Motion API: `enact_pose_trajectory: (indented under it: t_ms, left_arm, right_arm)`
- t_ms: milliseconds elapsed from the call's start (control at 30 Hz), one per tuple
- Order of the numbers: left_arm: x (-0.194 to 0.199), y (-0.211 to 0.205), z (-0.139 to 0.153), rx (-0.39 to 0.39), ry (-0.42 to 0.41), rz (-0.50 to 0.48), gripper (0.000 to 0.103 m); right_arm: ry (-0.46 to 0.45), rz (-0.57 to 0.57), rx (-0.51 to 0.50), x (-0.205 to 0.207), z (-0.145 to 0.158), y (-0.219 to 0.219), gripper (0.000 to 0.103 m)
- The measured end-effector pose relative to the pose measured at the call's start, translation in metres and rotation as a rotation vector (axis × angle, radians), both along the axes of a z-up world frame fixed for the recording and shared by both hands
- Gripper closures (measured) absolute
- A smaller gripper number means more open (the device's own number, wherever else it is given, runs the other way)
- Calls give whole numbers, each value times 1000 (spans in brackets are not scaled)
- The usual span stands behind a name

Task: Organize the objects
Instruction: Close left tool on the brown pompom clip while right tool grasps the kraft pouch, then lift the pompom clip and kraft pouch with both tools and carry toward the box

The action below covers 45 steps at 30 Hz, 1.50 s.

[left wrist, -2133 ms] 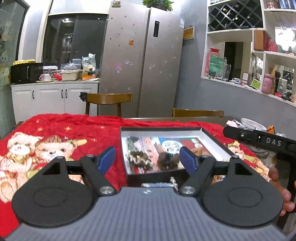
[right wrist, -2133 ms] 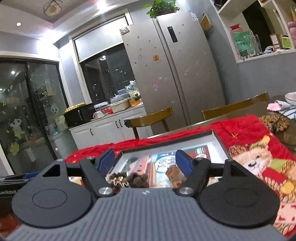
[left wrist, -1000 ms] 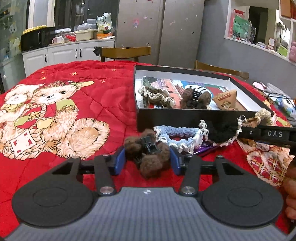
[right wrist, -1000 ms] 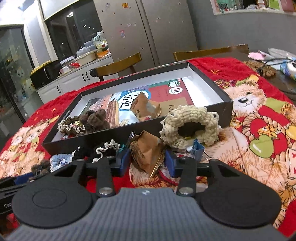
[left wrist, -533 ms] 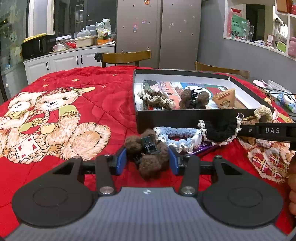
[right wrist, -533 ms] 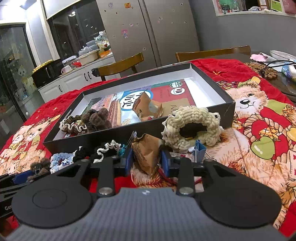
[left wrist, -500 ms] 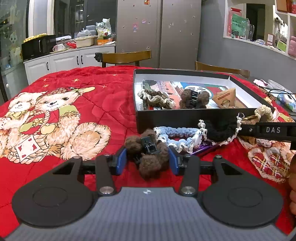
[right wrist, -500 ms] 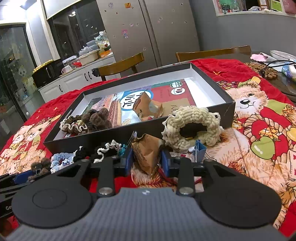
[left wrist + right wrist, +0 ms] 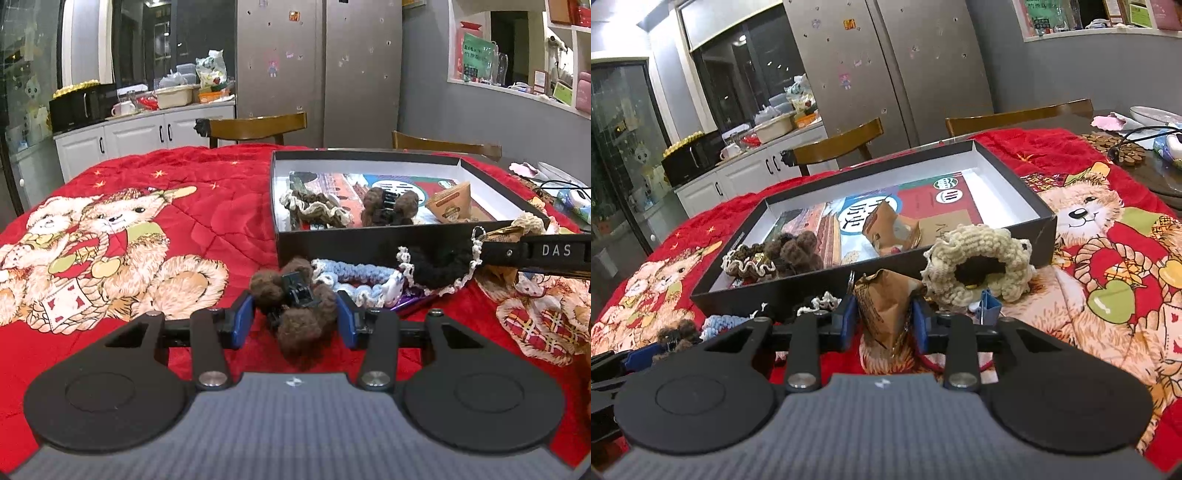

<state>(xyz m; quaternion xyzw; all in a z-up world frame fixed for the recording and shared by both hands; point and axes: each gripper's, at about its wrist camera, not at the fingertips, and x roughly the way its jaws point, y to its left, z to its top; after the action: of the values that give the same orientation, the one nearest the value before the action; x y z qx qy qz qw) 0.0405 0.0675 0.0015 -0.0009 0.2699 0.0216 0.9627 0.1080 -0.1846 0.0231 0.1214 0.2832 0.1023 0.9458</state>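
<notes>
Here the left tongs (image 9: 295,319) clasp a brown pom-pom hair claw (image 9: 295,308) on the red bear-print blanket (image 9: 155,221), just before the black box (image 9: 369,243). The right tongs (image 9: 884,323), having just been closing, pinch a brown paper packet (image 9: 884,302) beside a cream crocheted scrunchie (image 9: 979,271) that touches the box's front wall.

Two black handheld grippers with blue pads

Left gripper (image 9: 295,319) and right gripper (image 9: 884,319) look alike: a grey ribbed body with a small white mark at its front edge, two black round-ended plates with triangular cut-outs, silver screws at the finger pivots, black fingers tipped with blue pads (image 9: 242,321). From the left view, the right gripper's black side bears white letters "DAS" (image 9: 556,250).
</notes>
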Motion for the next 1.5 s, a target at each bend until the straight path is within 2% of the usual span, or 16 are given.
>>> enact_pose_trajectory:
  t_ms: [433,667,833,967,1100,1300,1500]
  left_arm:
    - [-13,-5,6,27,-83,-2,50]
    - [-16,-4,8,1,-121,-6,50]
    - [-23,-6,10,1,-167,-29,50]
    - [-28,-10,12,12,-201,-43,50]
    - [-26,-6,13,-18,-201,-33,50]
    - [-12,4,15,-91,-149,5,50]
    - [-10,7,38,-79,-188,26,50]
  right_arm:
    - [-74,-11,53,-7,8,-6,67]
    - [-117,-15,74,-10,10,-7,67]
    - [-174,-6,60,-17,15,-3,67]
    - [-189,20,90,-19,18,-6,67]
    - [-216,8,90,-20,20,-6,67]
    - [-200,-8,108,-13,21,-10,67]
    - [-209,11,131,-11,35,-11,67]
